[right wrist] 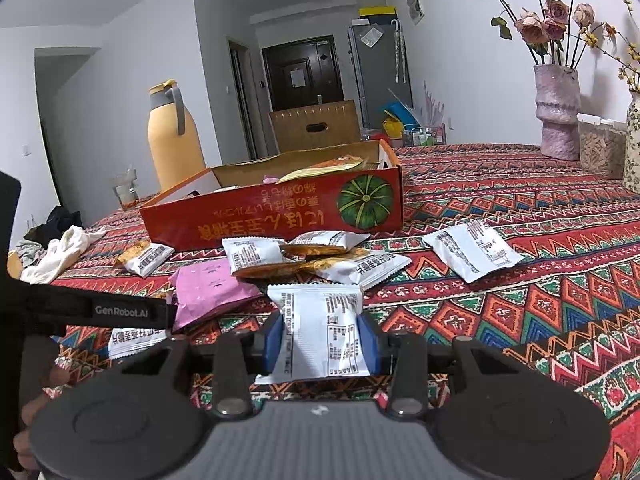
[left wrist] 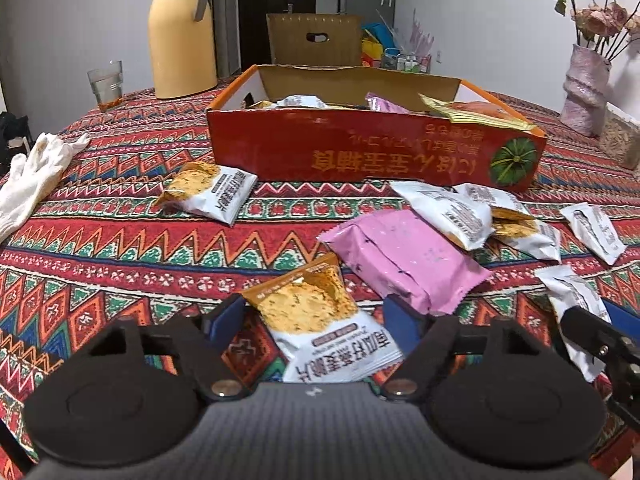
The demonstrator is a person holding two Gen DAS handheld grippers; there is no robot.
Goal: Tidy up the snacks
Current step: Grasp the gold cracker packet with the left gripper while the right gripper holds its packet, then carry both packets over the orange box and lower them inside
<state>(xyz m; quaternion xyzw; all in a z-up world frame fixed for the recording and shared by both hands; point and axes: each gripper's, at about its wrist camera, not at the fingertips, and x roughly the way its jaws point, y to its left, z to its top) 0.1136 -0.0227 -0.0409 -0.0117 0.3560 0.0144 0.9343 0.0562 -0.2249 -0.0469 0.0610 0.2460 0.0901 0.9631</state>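
Note:
My left gripper (left wrist: 314, 320) is open around a white and orange cracker packet (left wrist: 320, 328) that lies between its blue pads; the pads stand apart from it. My right gripper (right wrist: 322, 340) is shut on a white snack packet (right wrist: 320, 332), printed back facing up. A red cardboard box (left wrist: 360, 156) with a pumpkin picture stands open ahead and holds several packets; it also shows in the right wrist view (right wrist: 272, 216). A pink packet (left wrist: 404, 256) and several white packets (left wrist: 452, 212) lie loose on the patterned tablecloth before the box.
A yellow thermos jug (left wrist: 180, 32) and a glass (left wrist: 105, 84) stand at the back left. A white glove (left wrist: 36, 176) lies at the left. A pink vase with flowers (right wrist: 558, 112) stands at the back right. A single packet (left wrist: 212, 192) lies left of the pile.

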